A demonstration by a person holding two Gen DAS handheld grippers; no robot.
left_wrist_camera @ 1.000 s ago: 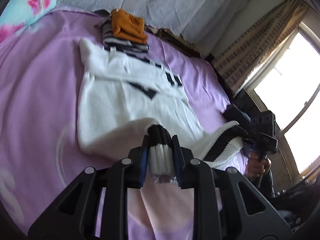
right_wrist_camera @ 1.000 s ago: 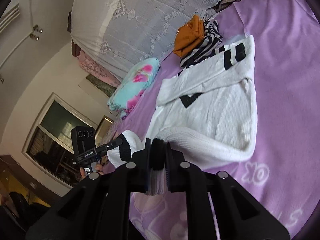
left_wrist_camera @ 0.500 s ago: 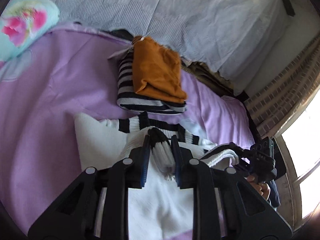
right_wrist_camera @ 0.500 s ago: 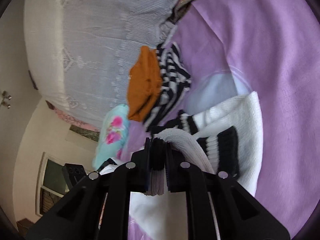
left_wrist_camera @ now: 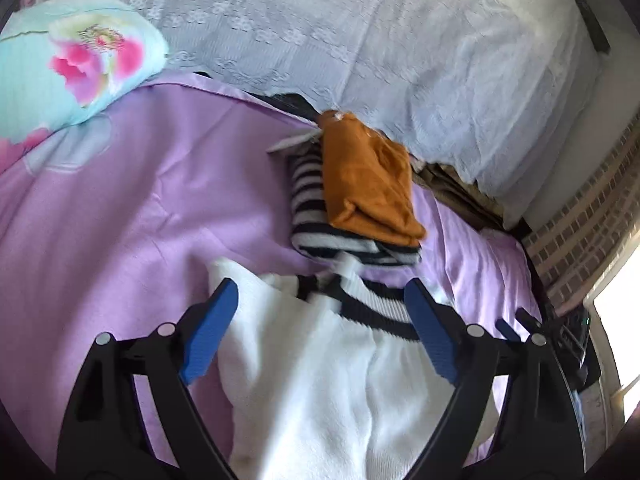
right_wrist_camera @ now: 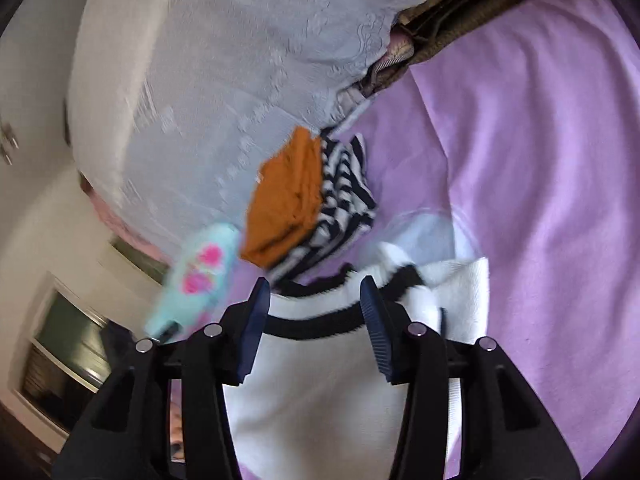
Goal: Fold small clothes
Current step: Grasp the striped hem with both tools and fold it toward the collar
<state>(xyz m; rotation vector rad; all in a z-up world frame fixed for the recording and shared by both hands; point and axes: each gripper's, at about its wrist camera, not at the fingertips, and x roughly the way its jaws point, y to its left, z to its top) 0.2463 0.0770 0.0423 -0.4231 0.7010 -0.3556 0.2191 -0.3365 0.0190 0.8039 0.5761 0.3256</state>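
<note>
— Below both grippers, what lies on the bed (left_wrist_camera: pixel 132 208)?

— A white sweater (left_wrist_camera: pixel 320 392) with black-and-white striped trim, folded over on the purple sheet. The left gripper (left_wrist_camera: pixel 322 328) hangs just above it, pointing forward and down, with its jaws spread wide and nothing between them.

— And the right gripper (right_wrist_camera: pixel 316 312)?

— It is posed the same way above the sweater's black band, tilted down toward the knit, its jaws released and empty. The blue pads (right_wrist_camera: pixel 376 328) straddle the band without clamping it.

— What sits ahead of the jaws?

— A folded orange garment (left_wrist_camera: pixel 368 184) rests on a folded striped garment (left_wrist_camera: pixel 316 220), just beyond the sweater's trim. Farther ahead and to the left in the left wrist view lies a floral pillow (left_wrist_camera: pixel 68 60), and behind the stack rises a white lace cover (left_wrist_camera: pixel 360 28).
</note>
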